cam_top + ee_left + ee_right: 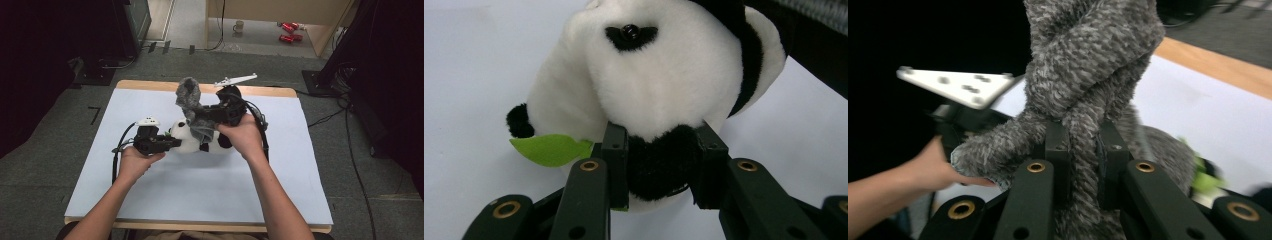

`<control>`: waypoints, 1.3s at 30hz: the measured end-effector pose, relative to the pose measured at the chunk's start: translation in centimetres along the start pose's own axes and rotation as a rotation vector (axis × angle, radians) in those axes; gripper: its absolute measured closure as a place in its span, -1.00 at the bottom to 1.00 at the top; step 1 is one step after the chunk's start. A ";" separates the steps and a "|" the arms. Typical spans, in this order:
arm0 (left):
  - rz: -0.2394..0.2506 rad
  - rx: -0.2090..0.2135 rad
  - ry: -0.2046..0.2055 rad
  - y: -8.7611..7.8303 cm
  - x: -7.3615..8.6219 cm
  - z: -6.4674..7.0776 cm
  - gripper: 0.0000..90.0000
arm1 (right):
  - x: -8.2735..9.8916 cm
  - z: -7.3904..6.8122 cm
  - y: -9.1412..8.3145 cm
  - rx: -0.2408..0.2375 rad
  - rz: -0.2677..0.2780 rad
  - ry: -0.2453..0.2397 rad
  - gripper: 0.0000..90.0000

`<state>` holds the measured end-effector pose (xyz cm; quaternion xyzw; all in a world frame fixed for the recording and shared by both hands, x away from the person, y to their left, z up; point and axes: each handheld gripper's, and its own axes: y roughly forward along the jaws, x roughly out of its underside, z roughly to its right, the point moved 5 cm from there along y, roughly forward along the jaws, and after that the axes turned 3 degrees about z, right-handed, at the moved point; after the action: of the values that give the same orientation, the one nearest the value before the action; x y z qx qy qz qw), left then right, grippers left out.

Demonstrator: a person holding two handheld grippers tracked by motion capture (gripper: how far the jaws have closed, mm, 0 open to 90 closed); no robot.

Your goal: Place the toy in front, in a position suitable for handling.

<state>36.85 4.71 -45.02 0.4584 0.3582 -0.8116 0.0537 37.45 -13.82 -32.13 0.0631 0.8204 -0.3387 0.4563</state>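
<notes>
My right gripper [1082, 150] is pinched tight on the grey knit scarf [1088, 65], lifting it above the panda plush [192, 137] mid-table on the white mat [150, 200]. My left gripper [659, 165] clamps the panda's black ear [659, 160], with the green leaf [549, 149] just left of the jaws. Both read soft, light and compressible; I expect the scarf to stretch and slide, so I'd grip bunched folds. No containers on the table; far off on the floor there's a mug [239, 26], contents I can't tell.

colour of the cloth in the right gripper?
Mottled grey, fuzzy knit cloth; right gripper view shows it best.
</notes>
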 end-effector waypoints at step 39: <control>-0.030 0.043 -0.254 -1.7 -0.7 -2.2 0.51 | 4.0 6.8 0.5 0.171 -0.159 0.083 0.79</control>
<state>38.11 7.21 -44.28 0.3478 0.3378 -0.8712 0.0767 40.16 -18.43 -37.89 0.0505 0.8091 -0.4397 0.3866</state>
